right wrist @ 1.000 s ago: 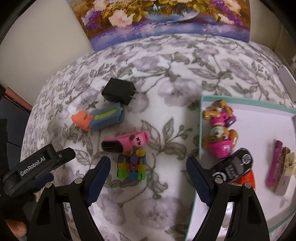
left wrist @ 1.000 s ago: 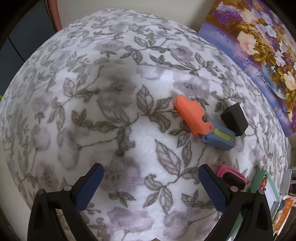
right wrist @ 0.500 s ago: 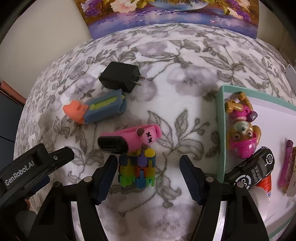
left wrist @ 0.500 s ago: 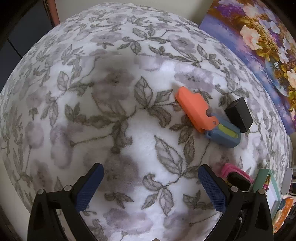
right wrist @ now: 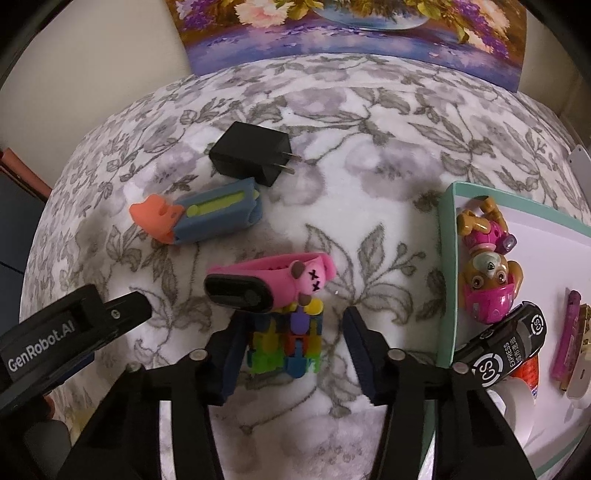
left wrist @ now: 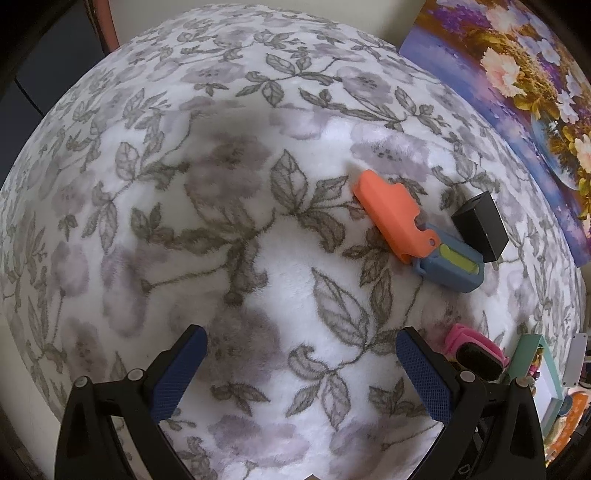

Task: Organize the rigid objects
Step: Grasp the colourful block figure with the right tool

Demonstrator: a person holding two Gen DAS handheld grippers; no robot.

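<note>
So the right gripper (right wrist: 290,349) sits low over the floral blanket (right wrist: 369,177) with its jaws apart, one on each side of the multicoloured block toy (right wrist: 286,345). The left pad looks right up against the toy's edge, the right pad clearly has a gap, so nothing's clamped yet. A pink watch with a dog-face strap (right wrist: 266,280) lies just behind the block toy, touching or overlapping its far edge.

Further back there's a blue and orange folding tool (right wrist: 199,216), and a black plug adapter (right wrist: 251,153) just behind that, prongs pointing right. Off to the right is the teal-rimmed tray (right wrist: 448,273), already holding a pup figure in pink (right wrist: 487,266), a black tube with white print (right wrist: 506,345) and a couple of small sticks I can't identify.

The left gripper (left wrist: 301,373) hovers over a bare patch of blanket, jaws wide apart, holding nothing. From its camera the folding tool (left wrist: 413,230) and adapter (left wrist: 480,225) are well ahead to the right, and the pink watch (left wrist: 476,350) peeks out beside the right finger. A flower painting (right wrist: 351,33) leans at the back.
</note>
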